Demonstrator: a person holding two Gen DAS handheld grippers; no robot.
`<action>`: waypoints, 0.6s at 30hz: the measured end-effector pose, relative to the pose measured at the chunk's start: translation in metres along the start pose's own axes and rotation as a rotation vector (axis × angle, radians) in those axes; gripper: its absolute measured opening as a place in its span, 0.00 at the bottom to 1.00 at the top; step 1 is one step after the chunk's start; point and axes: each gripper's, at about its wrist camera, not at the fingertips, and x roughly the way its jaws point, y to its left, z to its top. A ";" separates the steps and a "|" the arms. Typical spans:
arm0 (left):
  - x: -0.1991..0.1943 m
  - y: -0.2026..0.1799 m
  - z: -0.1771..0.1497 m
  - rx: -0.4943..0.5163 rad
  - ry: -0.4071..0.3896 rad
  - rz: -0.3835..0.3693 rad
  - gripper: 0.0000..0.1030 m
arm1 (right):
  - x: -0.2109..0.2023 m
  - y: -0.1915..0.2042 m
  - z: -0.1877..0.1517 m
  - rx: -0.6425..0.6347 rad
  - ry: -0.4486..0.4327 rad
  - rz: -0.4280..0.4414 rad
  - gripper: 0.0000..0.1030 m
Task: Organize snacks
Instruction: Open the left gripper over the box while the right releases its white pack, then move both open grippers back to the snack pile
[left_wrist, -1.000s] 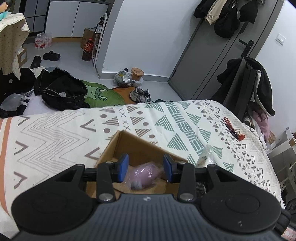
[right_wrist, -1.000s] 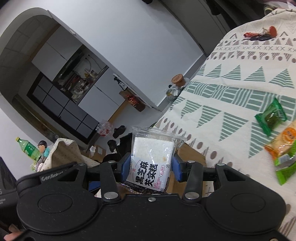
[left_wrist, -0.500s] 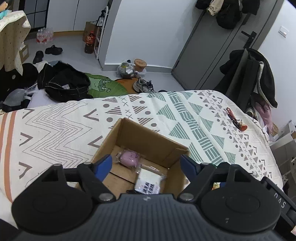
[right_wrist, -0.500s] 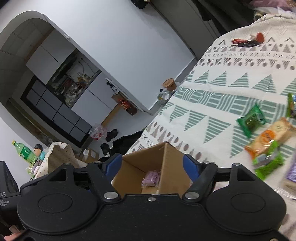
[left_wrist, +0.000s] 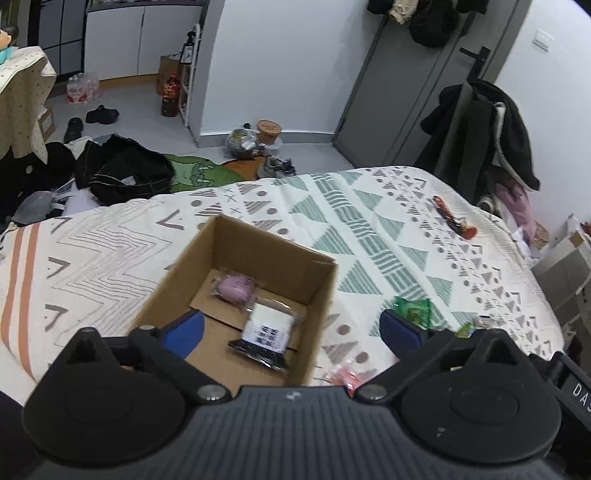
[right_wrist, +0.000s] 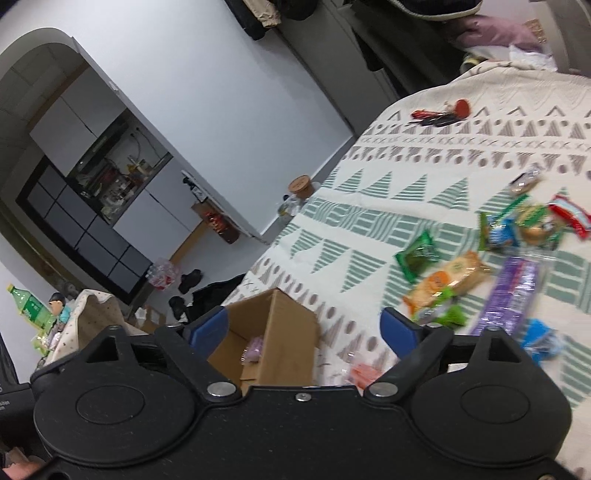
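left gripper (left_wrist: 291, 330): my jaws spread wide, nothing between the blue pads; I hang above the near edge of the cardboard box (left_wrist: 317, 280).
right gripper (right_wrist: 303, 328): jaws wide too, empty; I'm over the box's right side, view tilted.
box: open-top brown carton on the patterned bedspread (left_wrist: 110, 236), flaps folded flat on its floor.
box contents: pink wrapped snack (left_wrist: 234, 288) at the far side; white-and-black packet (left_wrist: 267, 332) with dark print nearer me, clear film, lying flat and angled. The two sit just beside each other.
loose snacks: scattered on the bedspread right of the box, apart from it.
left view only: whole box interior, both packets inside; only the green packet (left_wrist: 413, 308) and scraps of the pile past my right pad; pink-red wrapper (left_wrist: 345, 374) just beside the box.
right view only: the full pile — green packet (right_wrist: 417, 254), orange packet (right_wrist: 447, 280), purple bar (right_wrist: 509, 295), blue packet (right_wrist: 539, 338), blue-green packets (right_wrist: 498, 229), red-white packet (right_wrist: 570, 216), small brown one (right_wrist: 524, 182) further off. Inside the box it shows only a pink sliver (right_wrist: 253, 349).
blur: the pile is smeared in the right view, so labels are unreadable.
far edge: red-and-black items (right_wrist: 441, 114) lie near the bed's far side, well apart from the snacks.
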 end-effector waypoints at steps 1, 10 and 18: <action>-0.002 -0.003 -0.001 0.003 -0.002 -0.005 1.00 | -0.003 -0.002 0.000 -0.002 0.000 -0.007 0.89; -0.017 -0.033 -0.018 0.051 -0.024 -0.053 1.00 | -0.032 -0.029 0.003 0.030 -0.028 -0.046 0.92; -0.017 -0.061 -0.035 0.083 -0.006 -0.102 1.00 | -0.054 -0.065 -0.001 0.090 -0.038 -0.107 0.93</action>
